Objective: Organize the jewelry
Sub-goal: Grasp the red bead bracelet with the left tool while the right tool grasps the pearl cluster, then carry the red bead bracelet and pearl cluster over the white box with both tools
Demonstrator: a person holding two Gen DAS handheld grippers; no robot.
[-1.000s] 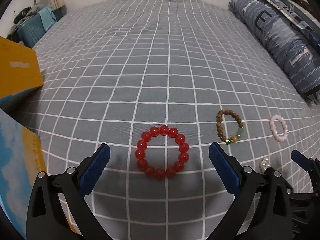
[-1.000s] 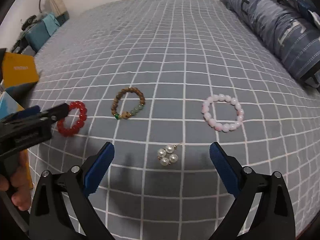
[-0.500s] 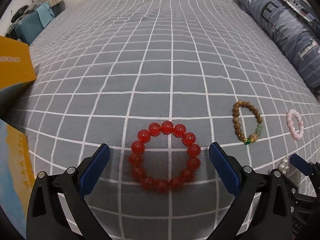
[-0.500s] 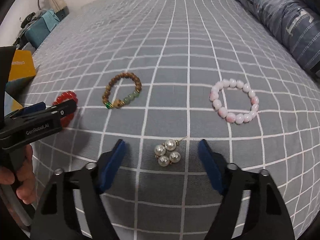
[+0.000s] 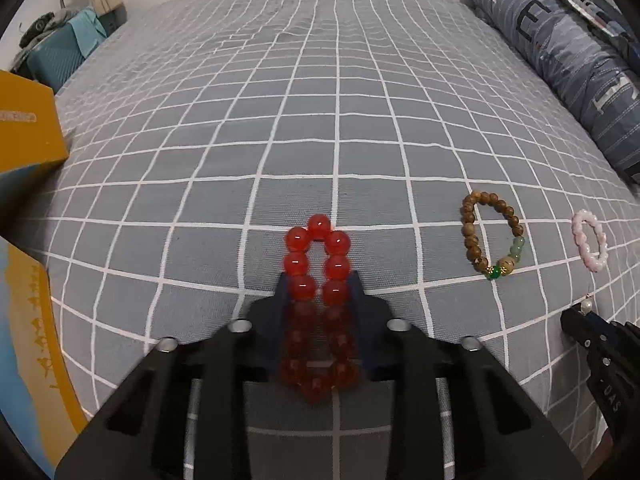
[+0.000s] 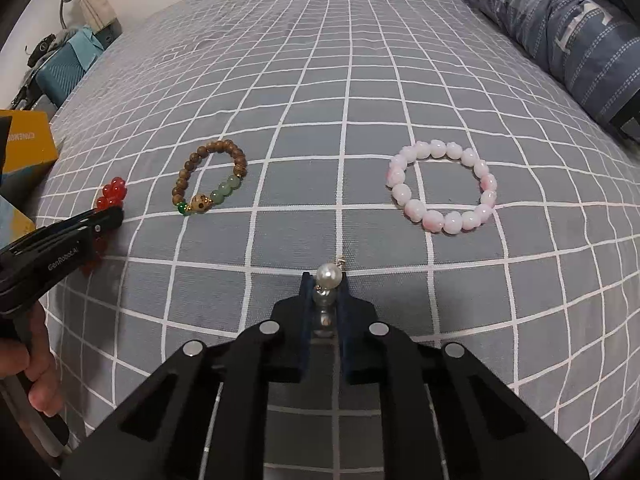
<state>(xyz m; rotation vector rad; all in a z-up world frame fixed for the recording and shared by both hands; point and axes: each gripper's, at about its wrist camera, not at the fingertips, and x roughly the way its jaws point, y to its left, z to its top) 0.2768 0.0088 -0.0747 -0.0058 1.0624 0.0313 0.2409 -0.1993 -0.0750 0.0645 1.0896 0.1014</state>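
Note:
My left gripper is shut on the red bead bracelet, squeezing it into a narrow loop on the grey checked bedspread; the bracelet also shows in the right wrist view. My right gripper is shut on the pearl cluster earring, one pearl sticking out past the fingertips. A brown wooden bead bracelet with green beads lies between the two grippers, also in the right wrist view. A pink bead bracelet lies flat to the right, also in the left wrist view.
A yellow box and a blue and yellow box stand at the bed's left edge. A folded blue striped quilt lies along the right side. A teal bag sits beyond the far left corner.
Both grippers have moved forward and closed: the left onto the red bracelet, squashing it narrow, the right onto the pearl earring.

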